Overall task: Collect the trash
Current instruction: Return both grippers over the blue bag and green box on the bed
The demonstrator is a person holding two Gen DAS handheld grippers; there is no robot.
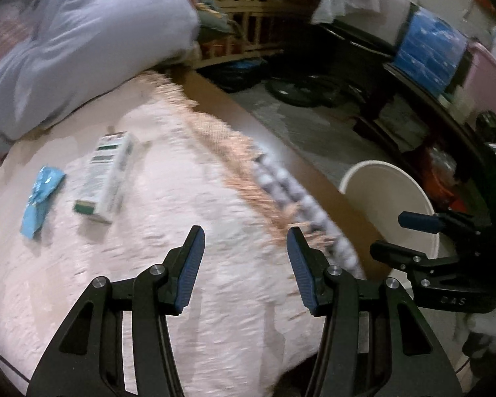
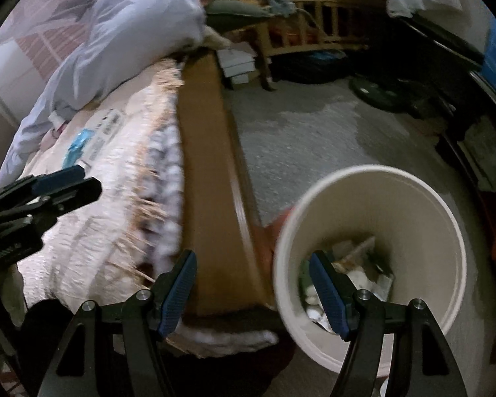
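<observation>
Left view over bed (image 1: 215, 297), right above bin (image 2: 453, 231), both sharing them

Box (image 1: 104, 178) print blurred, unreadable

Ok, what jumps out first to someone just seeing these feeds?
The white bin on the floor beside the bed, already holding scraps, fills the right wrist view under the open right claw. On the pink blanket, a blue wrapper and a white-green carton lie ahead of the open left claw.
</observation>
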